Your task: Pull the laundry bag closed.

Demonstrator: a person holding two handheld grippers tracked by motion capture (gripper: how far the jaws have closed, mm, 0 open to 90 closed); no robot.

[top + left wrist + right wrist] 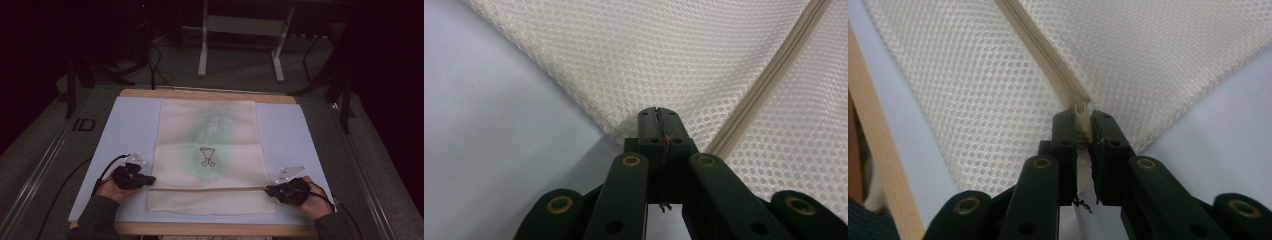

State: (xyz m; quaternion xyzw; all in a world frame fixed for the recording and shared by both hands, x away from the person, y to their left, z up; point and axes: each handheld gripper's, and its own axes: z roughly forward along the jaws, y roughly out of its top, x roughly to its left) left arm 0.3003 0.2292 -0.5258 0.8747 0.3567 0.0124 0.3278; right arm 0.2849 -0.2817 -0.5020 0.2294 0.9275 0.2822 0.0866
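Left tool (658,114): jaws pinched tight on the left edge of the mesh bag (210,150), a bit of mesh fabric caught between the tips; the zipper (769,75) runs off just to the right of it. Right tool (1082,116): jaws clamped on the end of that zipper at the bag's right edge, the tape visibly squeezed between the tips. Both tools sit low on the bag's sides, facing each other across it, a hand behind each. The bag lies flat between them, cream mesh with a greenish patch and a small dark print mid-panel. It rests on a pale blue mat (130,125) over the wood-edged worktop (205,94).
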